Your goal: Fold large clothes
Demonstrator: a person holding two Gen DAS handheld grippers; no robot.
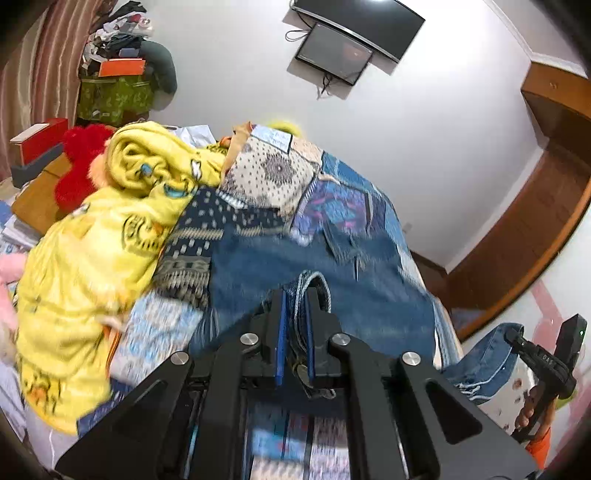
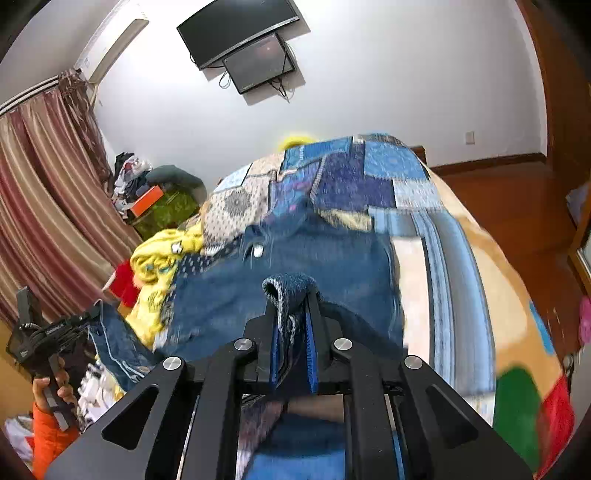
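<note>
a: bedroom, mid-fold: the left gripper [image 1: 295,295] is clamped on a thick hem of the jeans [image 1: 314,273], denim bunched between its blue-lined fingers [image 1: 281,332].

b: and the other tong?

a: the right gripper [image 2: 291,295] is likewise closed on a rolled denim edge. the jeans [image 2: 295,266] stretch away from both tongs over the patchwork bedspread [image 1: 332,192], far end towards the wall with the tv [image 1: 369,22].

b: is the cloth lying flat out there?

a: hard to say; both views are smeared with motion, so it may be partly lifted. a loose flap of denim hangs by the right tong on the near right in the left wrist view.

b: what could spoil it from here?

a: my guess, two things. the yellow blanket [image 1: 110,229] is heaped just beside the jeans on the left, and a swung leg could catch or drag it into the fold. and each grip holds only a narrow, bulky roll of hem; a hard tug or uneven pull between the two hands could slip one side free and leave the fold skewed.
</note>
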